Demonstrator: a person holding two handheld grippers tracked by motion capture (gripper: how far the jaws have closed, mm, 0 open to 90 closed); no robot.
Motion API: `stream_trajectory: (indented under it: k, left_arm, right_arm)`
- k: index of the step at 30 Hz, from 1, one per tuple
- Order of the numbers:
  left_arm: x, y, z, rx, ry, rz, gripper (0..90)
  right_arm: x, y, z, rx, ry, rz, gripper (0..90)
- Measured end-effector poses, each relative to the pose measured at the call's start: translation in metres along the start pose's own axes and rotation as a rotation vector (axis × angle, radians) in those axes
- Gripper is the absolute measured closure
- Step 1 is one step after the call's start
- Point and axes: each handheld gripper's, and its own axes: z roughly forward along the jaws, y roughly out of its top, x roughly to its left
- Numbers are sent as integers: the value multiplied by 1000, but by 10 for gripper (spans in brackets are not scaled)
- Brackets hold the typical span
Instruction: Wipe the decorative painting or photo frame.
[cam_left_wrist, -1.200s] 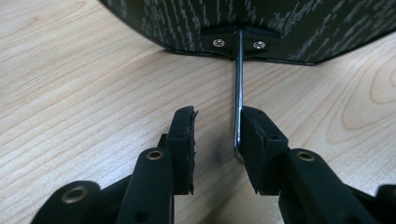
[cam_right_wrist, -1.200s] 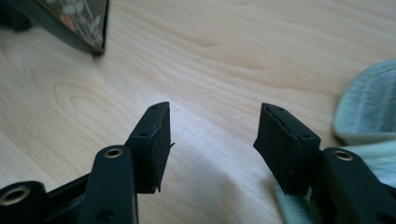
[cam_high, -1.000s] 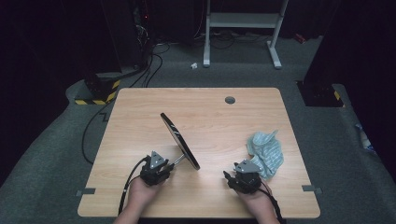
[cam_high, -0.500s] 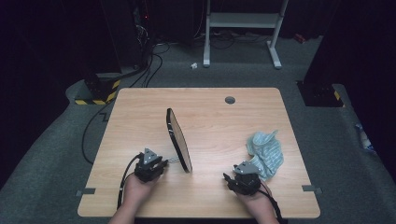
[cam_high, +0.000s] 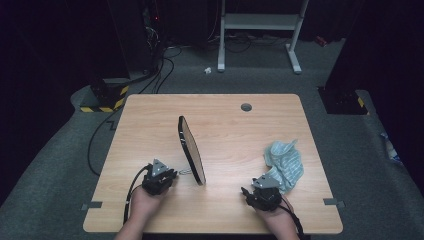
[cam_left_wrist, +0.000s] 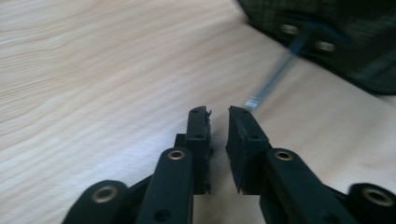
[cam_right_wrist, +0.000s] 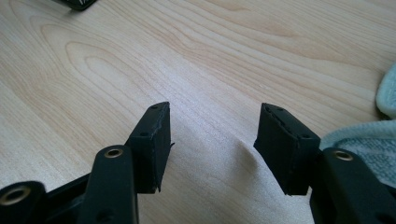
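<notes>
An oval panel with a dark back (cam_high: 191, 150) stands almost edge-on near the middle of the wooden table (cam_high: 235, 130), propped on a thin metal leg (cam_left_wrist: 275, 74). My left gripper (cam_high: 174, 175) is just left of its base. Its jaws (cam_left_wrist: 218, 112) are open by a narrow gap with nothing between them, and the leg's tip ends just beyond the right jaw. The panel's dark back (cam_left_wrist: 345, 42) fills the upper right of that view. My right gripper (cam_high: 248, 192) rests near the front edge, open wide (cam_right_wrist: 215, 112) over bare wood. A crumpled light-blue cloth (cam_high: 285, 165) (cam_right_wrist: 369, 149) lies beside it.
A round cable hole (cam_high: 246, 107) sits at the table's far side. On the floor behind are black cables (cam_high: 150, 75), a yellow-and-black striped block (cam_high: 102, 102) and a white frame stand (cam_high: 260, 22).
The panel has swung from a slanted pose to nearly edge-on and stands more upright. My left gripper has moved left, off the metal leg. The right gripper has stayed put.
</notes>
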Motion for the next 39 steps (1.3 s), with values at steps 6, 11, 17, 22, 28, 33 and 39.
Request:
stream_trajectory:
  k: [6,11,17,22,28,33,39]
  left_arm:
    - [-17,3,6,-3,-35,35,806]
    - [-18,6,10,-3,-16,25,776]
    - [-14,9,14,-3,-6,3,768]
    - [-9,13,20,-6,9,-20,764]
    - [-3,19,26,-4,30,-40,737]
    - [-1,19,27,-2,46,-44,718]
    - [-3,4,7,-40,52,-36,668]
  right_arm:
    - [1,1,2,5,5,-7,447]
    - [4,1,4,9,9,-15,447]
    - [4,-1,3,12,8,-11,447]
    - [6,-5,-1,14,2,-13,446]
    - [6,-8,-4,13,-5,-1,446]
    - [4,-8,-6,10,-12,6,446]
    - [6,1,-2,-9,3,-12,446]
